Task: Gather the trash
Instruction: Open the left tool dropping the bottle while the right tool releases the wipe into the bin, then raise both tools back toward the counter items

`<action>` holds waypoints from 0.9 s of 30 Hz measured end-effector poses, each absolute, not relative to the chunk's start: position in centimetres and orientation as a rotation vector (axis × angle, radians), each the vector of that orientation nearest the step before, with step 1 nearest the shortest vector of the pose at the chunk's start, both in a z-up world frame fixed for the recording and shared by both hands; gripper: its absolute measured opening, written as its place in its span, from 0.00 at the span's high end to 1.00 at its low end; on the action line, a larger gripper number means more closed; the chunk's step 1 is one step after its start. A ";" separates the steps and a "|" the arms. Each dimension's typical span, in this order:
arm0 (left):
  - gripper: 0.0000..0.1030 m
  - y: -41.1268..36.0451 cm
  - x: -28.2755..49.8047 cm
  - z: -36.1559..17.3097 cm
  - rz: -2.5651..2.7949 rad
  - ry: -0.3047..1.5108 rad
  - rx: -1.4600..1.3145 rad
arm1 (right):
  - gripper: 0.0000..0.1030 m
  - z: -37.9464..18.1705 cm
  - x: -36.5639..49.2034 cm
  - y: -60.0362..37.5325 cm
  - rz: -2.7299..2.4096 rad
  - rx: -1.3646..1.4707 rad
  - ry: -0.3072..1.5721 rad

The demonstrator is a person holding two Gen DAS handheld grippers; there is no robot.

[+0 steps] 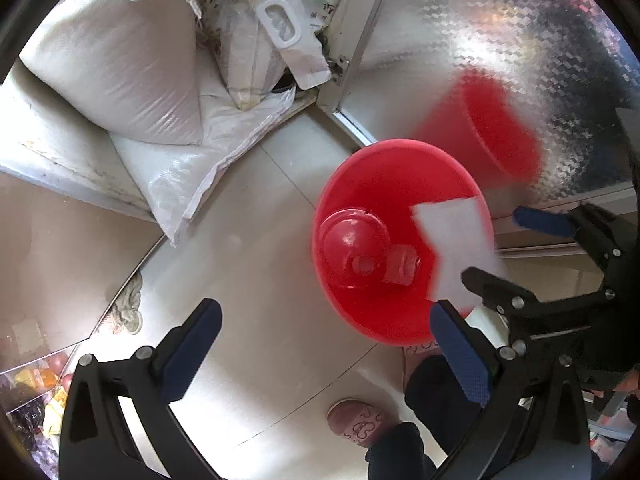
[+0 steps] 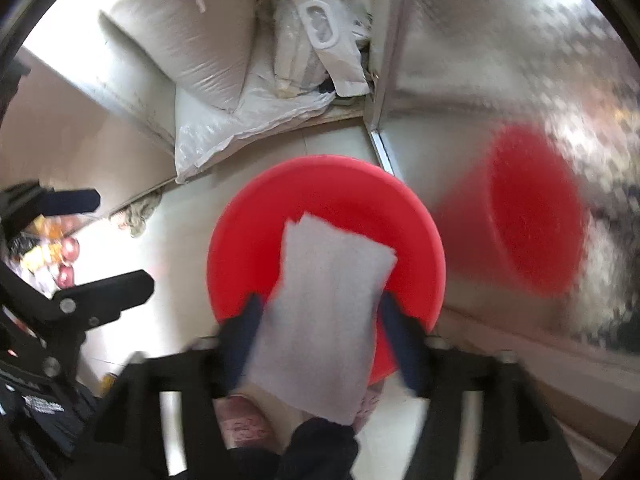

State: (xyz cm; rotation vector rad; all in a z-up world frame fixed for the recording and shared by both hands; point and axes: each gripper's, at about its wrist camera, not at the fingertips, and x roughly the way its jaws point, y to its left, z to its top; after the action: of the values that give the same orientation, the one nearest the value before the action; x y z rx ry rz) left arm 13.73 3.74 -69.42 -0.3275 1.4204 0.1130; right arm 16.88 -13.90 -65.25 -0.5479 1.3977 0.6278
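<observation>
In the left wrist view we see our left gripper [image 1: 320, 356] at the bottom of the frame, its two blue-padded fingers [image 1: 192, 350] spread wide apart with nothing between them, only pale floor [image 1: 248, 208] below. Just right of centre stands a red bin [image 1: 394, 240], seen from above, with a red bottle [image 1: 360, 254] lying at its bottom. A white sheet of paper [image 1: 456, 248] hangs over the bin's right side, and the right gripper [image 1: 504, 256] reaches in from the right edge of the frame around it.

In the right wrist view the right gripper [image 2: 320, 344] fills the lower middle of the frame. Its fingers [image 2: 402, 344] stand apart on either side of the paper [image 2: 324, 312]; the picture is blurred there, and we cannot tell whether the pads still touch the sheet, though they do not appear to press it. The paper sits over the near half of the bin [image 2: 328, 188], which lies at the centre of the frame.

A red blur of the bin shows in the shiny metal panel [image 2: 500, 60] at the right. White sacks [image 2: 188, 44] are piled in the upper left. At the bottom of both views we see dark trouser legs [image 1: 436, 384] and a pink slipper [image 1: 356, 420]
</observation>
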 end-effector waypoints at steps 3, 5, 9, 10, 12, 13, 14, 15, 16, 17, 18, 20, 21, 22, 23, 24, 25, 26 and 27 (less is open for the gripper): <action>0.00 3.9 13.4 -69.3 0.126 1.420 -0.326 | 0.17 -65.1 16.7 -14.0 0.624 -0.581 1.380; 0.00 4.0 13.2 -68.9 0.132 1.420 -0.328 | 0.13 -64.9 16.6 -14.2 0.619 -0.592 1.380; 0.00 3.9 12.5 -67.0 0.140 1.408 -0.326 | 0.12 -63.3 16.5 -14.5 0.606 -0.581 1.382; 0.00 3.9 12.3 -66.1 0.141 1.400 -0.331 | 0.12 -62.6 16.4 -14.6 0.603 -0.577 1.381; 0.00 4.0 11.6 -64.1 0.150 1.384 -0.347 | 0.11 -60.9 16.1 -14.5 0.607 -0.576 1.374; 0.00 4.1 11.3 -62.9 0.157 1.374 -0.355 | 0.11 -59.8 15.8 -14.4 0.611 -0.580 1.362; 0.00 4.2 10.9 -61.6 0.162 1.365 -0.363 | 0.10 -58.5 15.4 -14.2 0.614 -0.586 1.349; 0.00 4.2 10.6 -60.2 0.165 1.356 -0.370 | 0.10 -57.2 15.2 -14.1 0.617 -0.592 1.336; 0.00 4.1 10.2 -58.8 0.166 1.350 -0.372 | 0.10 -55.9 14.9 -13.9 0.618 -0.593 1.327; 0.00 4.1 9.9 -57.4 0.166 1.344 -0.366 | 0.08 -54.4 14.6 -13.8 0.620 -0.587 1.322; 0.00 3.9 9.6 -55.9 0.172 1.336 -0.352 | 0.07 -52.9 14.4 -13.7 0.621 -0.577 1.320; 0.00 3.6 8.8 -52.6 0.187 1.317 -0.335 | 0.02 -49.7 13.8 -13.6 0.632 -0.553 1.321; 0.00 3.5 8.3 -51.0 0.189 1.308 -0.336 | 0.02 -48.0 13.5 -13.6 0.633 -0.546 1.306; 0.00 3.4 7.9 -49.3 0.191 1.300 -0.341 | 0.02 -46.2 13.1 -13.5 0.633 -0.544 1.286; 0.00 3.4 7.5 -47.6 0.194 1.295 -0.339 | 0.02 -44.5 12.6 -13.4 0.635 -0.544 1.268; 0.00 3.3 7.0 -45.8 0.198 1.286 -0.334 | 0.02 -42.8 12.2 -13.4 0.637 -0.543 1.255; 0.00 3.1 6.6 -43.9 0.201 1.277 -0.328 | 0.02 -41.0 11.7 -13.4 0.636 -0.541 1.246; 0.00 2.8 6.1 -41.9 0.203 1.266 -0.321 | 0.02 -39.3 11.2 -13.4 0.636 -0.542 1.237; 0.00 2.5 5.7 -40.0 0.206 1.252 -0.313 | 0.02 -37.6 10.7 -13.4 0.636 -0.542 1.229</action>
State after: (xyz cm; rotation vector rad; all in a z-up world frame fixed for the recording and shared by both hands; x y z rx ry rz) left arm 5.65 2.52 -39.97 -0.3132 1.2522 0.2057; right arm 10.72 -13.41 -37.55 -0.5418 1.2289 0.6359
